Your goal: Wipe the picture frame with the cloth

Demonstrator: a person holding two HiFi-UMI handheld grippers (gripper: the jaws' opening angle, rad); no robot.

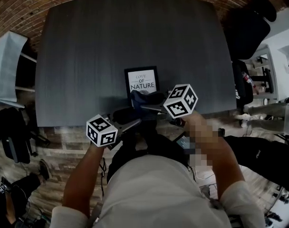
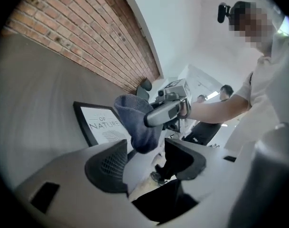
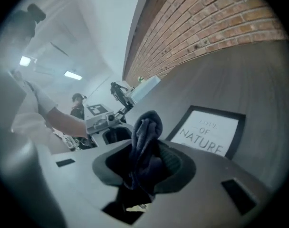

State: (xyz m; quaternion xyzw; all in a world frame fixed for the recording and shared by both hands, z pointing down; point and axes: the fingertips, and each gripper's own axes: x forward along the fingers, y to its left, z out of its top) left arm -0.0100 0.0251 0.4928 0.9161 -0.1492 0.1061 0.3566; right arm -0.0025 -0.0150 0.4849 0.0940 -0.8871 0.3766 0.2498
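Dark grey table (image 1: 111,42) below a brick wall, and the picture frame (image 1: 142,81) is seen lying face up near the front edge. The cloth (image 3: 147,132) is clamped, bunched, in the right tool (image 3: 143,170), close by the frame. The left tool (image 2: 144,163) is held with jaws apart, nothing gripped. Risk now: left unsteadied, the frame could be shoved off the edge, or the bunched cloth dragged loose.

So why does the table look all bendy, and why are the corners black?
Head view: the wide lens bows the edges of the table and darkens the corners. Left gripper view: the brick wall curves the same way. Right gripper view: the cloth up close is dim and soft, yet words on the picture frame stay readable.
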